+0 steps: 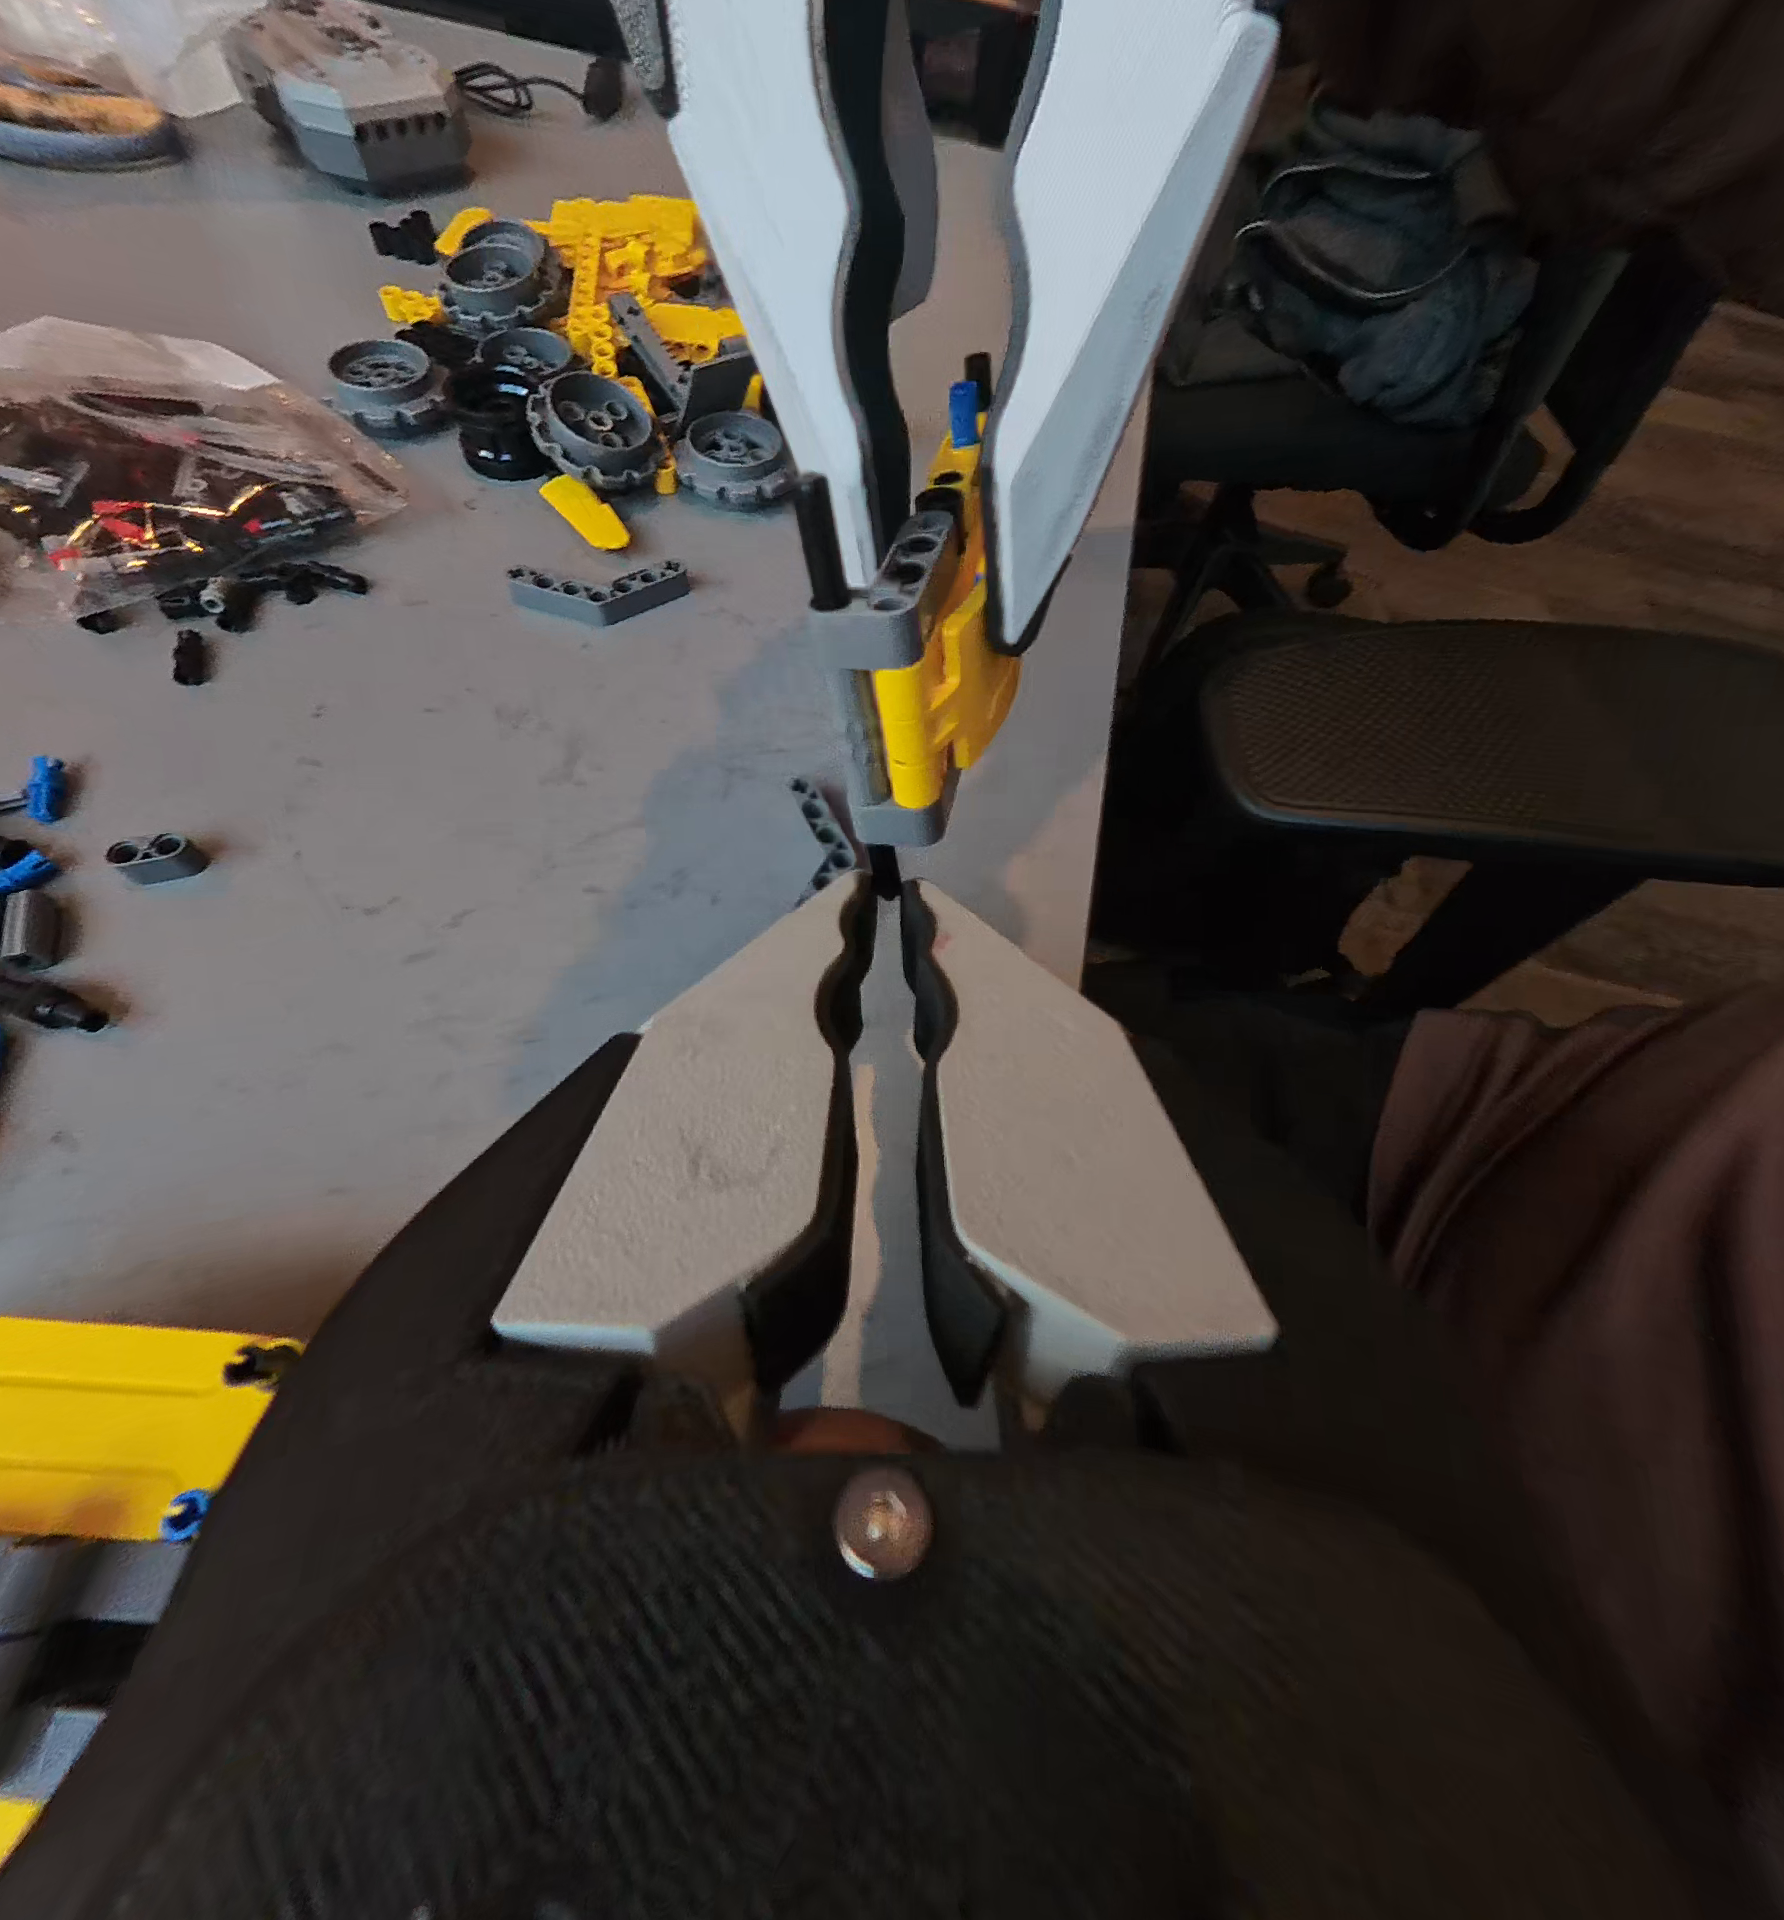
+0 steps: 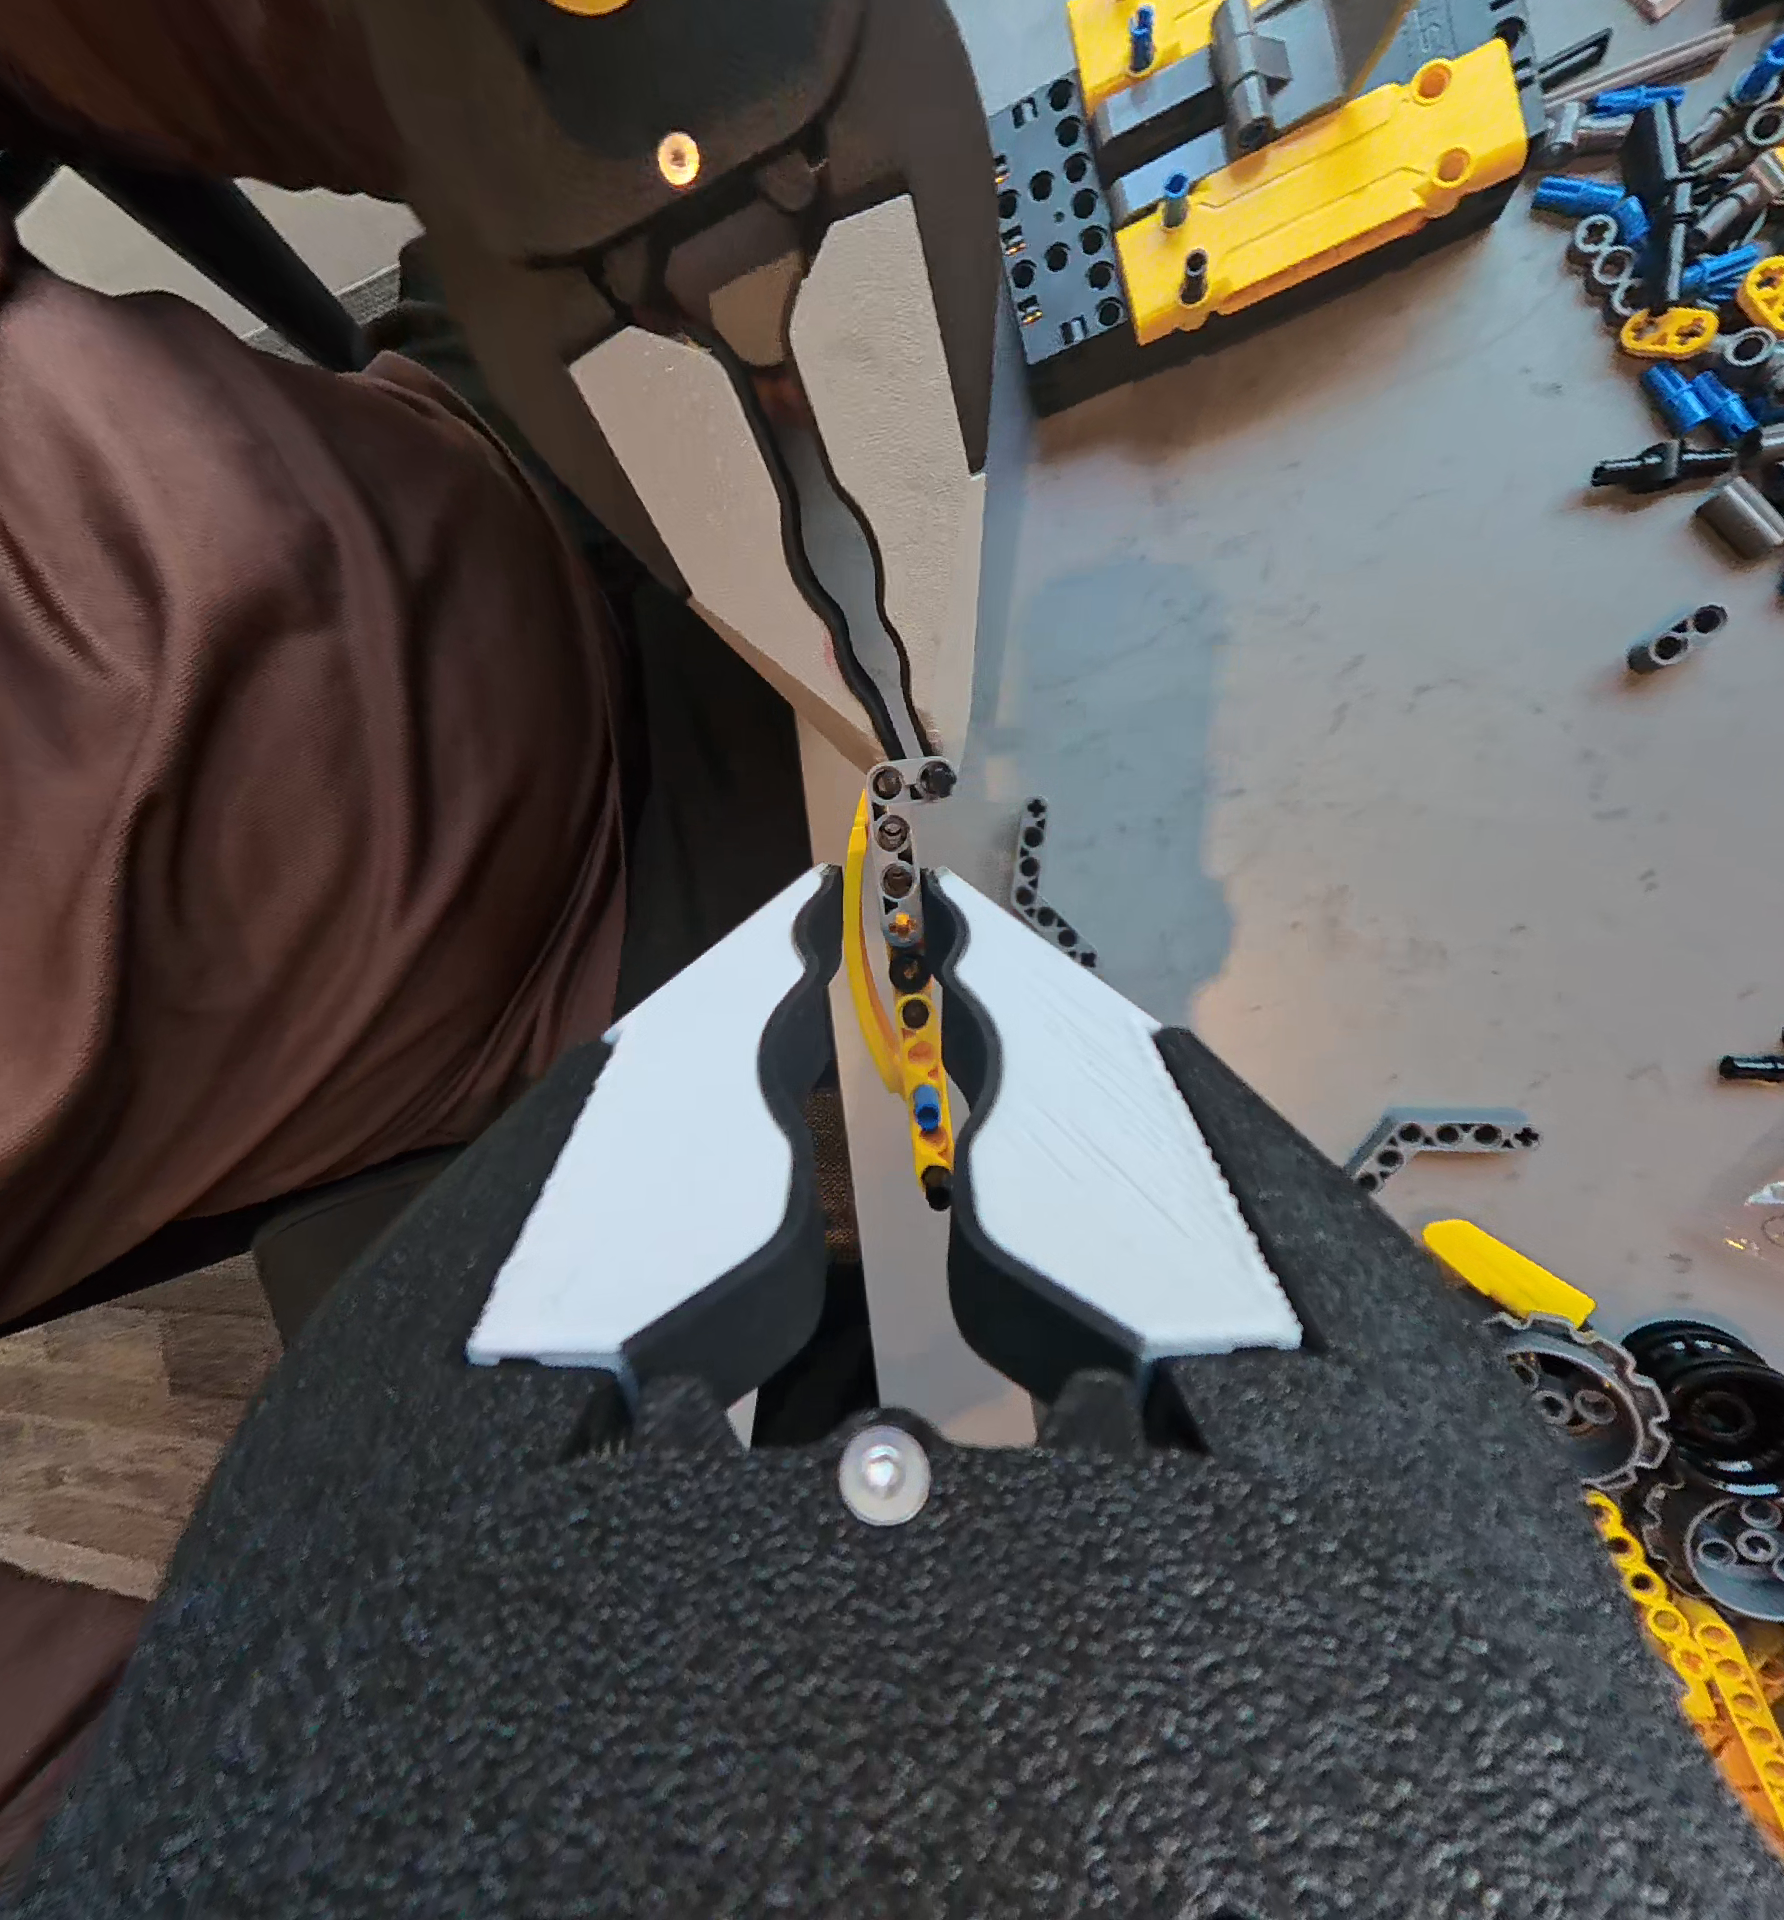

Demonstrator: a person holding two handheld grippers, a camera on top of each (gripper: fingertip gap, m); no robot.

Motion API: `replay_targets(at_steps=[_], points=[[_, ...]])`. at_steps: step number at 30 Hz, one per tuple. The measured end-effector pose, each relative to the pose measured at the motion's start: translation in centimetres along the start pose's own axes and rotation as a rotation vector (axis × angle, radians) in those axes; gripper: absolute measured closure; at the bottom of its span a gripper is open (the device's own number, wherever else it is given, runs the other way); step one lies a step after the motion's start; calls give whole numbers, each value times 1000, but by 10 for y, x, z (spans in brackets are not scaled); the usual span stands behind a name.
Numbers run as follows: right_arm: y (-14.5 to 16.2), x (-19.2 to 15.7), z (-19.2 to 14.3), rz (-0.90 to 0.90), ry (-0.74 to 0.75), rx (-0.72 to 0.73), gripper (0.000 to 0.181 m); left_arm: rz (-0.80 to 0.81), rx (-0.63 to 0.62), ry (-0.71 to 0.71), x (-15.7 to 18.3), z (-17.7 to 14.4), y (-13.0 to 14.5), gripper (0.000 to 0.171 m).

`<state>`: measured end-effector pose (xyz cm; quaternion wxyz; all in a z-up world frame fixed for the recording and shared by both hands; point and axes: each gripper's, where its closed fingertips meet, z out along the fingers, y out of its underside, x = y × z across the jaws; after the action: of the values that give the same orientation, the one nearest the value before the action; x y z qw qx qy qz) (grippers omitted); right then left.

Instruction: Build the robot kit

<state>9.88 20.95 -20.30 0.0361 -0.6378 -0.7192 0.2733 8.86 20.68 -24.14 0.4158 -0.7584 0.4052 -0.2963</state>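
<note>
Two grippers meet tip to tip on one small brick assembly above the tabletop edge.

The left gripper (image 1: 888, 894) is pinched narrow on a black pin (image 1: 884, 864) at the bottom of the yellow-and-grey assembly (image 1: 919, 686); the right gripper (image 2: 880, 883) clamps that assembly's upper part. On the grey tabletop (image 1: 472, 935), grey wheels (image 1: 555, 395) lie at 11 o'clock and a clear bag of parts (image 1: 140, 468) at 10 o'clock.

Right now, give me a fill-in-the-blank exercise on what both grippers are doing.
1. The right gripper is shut on a grey and ____ brick assembly.
2. The left gripper pinches a ____ pin at the assembly's near end.
3. The loose grey wheels lie on the ____ table.

Missing words: yellow; black; grey
</note>
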Motion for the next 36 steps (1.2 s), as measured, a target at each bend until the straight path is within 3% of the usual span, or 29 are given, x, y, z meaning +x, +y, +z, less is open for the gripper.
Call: replay_targets(at_steps=[6, 10, 14, 22, 36], points=[[1, -4, -1, -3, -10, 1, 167, -53, 16, 77, 6, -3, -2, 170], [4, 2, 2, 14, 22, -13, 167, -48, -32, 30, -1, -4, 7, 153], [8, 11, 9, 29, 76, -48, 167, -4, -85, -26, -6, -9, 16, 148], [10, 24, 20, 25, 147, -110, 167, 15, -24, -39, -20, -16, -15, 148], [13, 26, 24, 46, 157, -117, 167, 13, -34, 27, -21, 3, -18, 158]])
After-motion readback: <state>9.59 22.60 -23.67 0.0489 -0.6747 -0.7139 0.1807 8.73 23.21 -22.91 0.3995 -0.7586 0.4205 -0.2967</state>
